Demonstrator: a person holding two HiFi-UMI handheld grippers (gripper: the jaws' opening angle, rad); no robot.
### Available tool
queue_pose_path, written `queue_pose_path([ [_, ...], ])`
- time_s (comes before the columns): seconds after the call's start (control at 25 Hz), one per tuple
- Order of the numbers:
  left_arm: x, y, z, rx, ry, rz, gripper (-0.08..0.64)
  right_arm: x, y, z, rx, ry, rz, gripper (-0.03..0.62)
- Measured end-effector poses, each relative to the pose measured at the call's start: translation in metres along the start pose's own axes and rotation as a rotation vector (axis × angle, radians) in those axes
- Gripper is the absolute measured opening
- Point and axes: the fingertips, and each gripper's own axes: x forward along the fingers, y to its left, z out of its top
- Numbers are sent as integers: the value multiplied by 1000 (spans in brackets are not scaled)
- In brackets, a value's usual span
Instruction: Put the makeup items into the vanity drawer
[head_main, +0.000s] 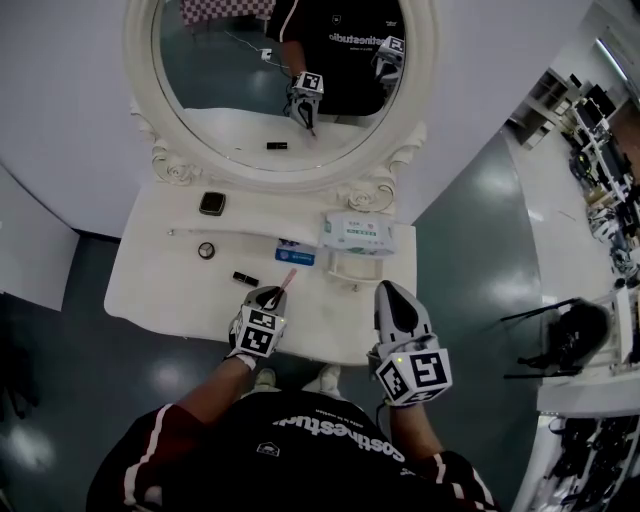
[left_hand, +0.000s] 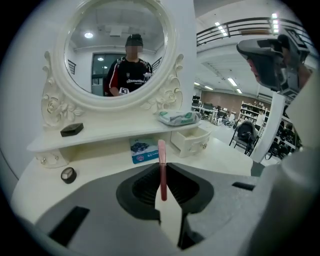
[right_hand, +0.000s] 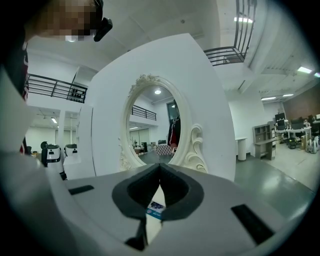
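Note:
My left gripper (head_main: 272, 296) is shut on a thin pink makeup stick (head_main: 287, 279), which pokes forward past the jaws over the white vanity top (head_main: 170, 290). In the left gripper view the pink stick (left_hand: 161, 165) stands upright, pinched between the dark pads. The small drawer (head_main: 352, 268) stands open at the right under the shelf, seen also as the drawer (left_hand: 192, 140) ahead and to the right. My right gripper (head_main: 390, 290) hovers at the vanity's front right corner, shut with nothing in it (right_hand: 160, 166). A short black tube (head_main: 245, 278) and a round compact (head_main: 206, 250) lie on the top.
A black square compact (head_main: 212, 203) and a pack of wipes (head_main: 357, 232) rest on the raised shelf. A blue packet (head_main: 295, 252) leans under it. The oval mirror (head_main: 280, 90) rises behind. The vanity's front edge is right at my grippers, with grey floor around.

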Motion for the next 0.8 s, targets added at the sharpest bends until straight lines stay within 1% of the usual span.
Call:
queue_pose_path([
  [0.12,-16,0,22,32,-69,-26,46,3,1,4,0,-15,-4,-2],
  [0.28,-35,3,52,113,-151,-49,46,6,3,9,-4,-26,-8,-2],
  [0.52,-62,6,98,175,-264,-77,46,11,0,14,0,-42,-14,-2],
  [0.6,-69,2,112,205,-295,-94,46,12,-2,15,0,-45,-17,-2],
  [0.72,-79,-12,131,284,-331,-124,46,13,-6,17,3,-49,-20,-2],
  [0.8,-84,-22,142,307,-354,-146,46,14,-8,18,3,-51,-22,-2],
])
